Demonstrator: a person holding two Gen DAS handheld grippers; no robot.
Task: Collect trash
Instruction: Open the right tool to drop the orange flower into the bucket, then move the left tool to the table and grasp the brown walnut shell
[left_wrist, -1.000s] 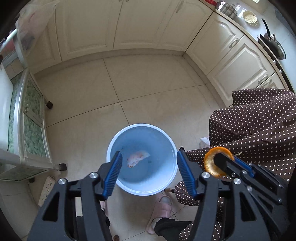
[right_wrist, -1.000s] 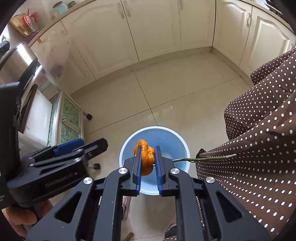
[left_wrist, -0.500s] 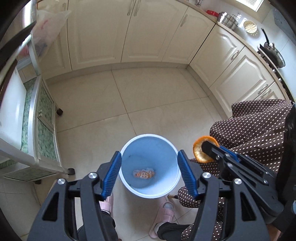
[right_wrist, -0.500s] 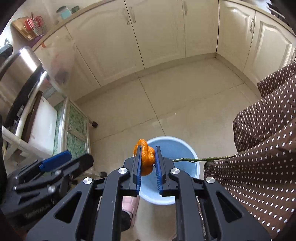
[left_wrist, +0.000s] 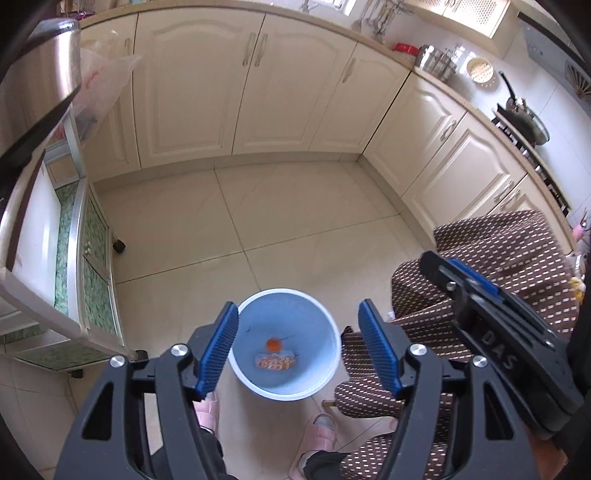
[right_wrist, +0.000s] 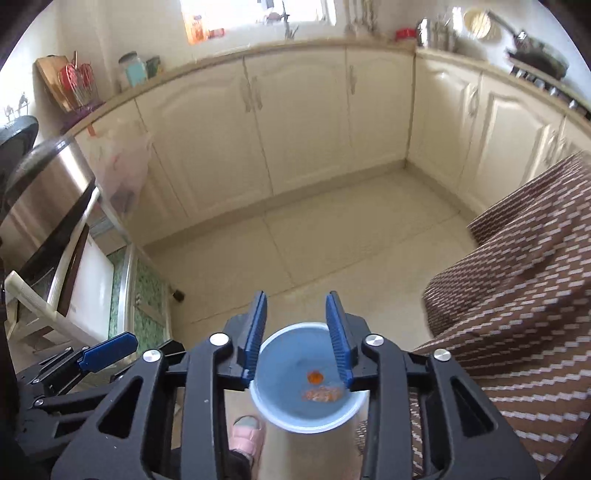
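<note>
**Both jaws empty over the bin**

Both sets of jaws stand wide apart with nothing between them: the left gripper (left_wrist: 299, 354) and the right gripper (right_wrist: 297, 336) hang above the blue bin (left_wrist: 325, 325) on the tiled floor (left_wrist: 295, 221). At the bin's bottom lie an orange peel (left_wrist: 273, 345) and, just beside it, a pale crumpled wrapper (left_wrist: 275, 362). A dotted brown cloth (right_wrist: 517, 295) hangs to the right.

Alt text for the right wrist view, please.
The open right gripper hangs above a blue bin on the kitchen floor, which holds an orange peel and a wrapper. The left gripper shows at lower left.
</note>
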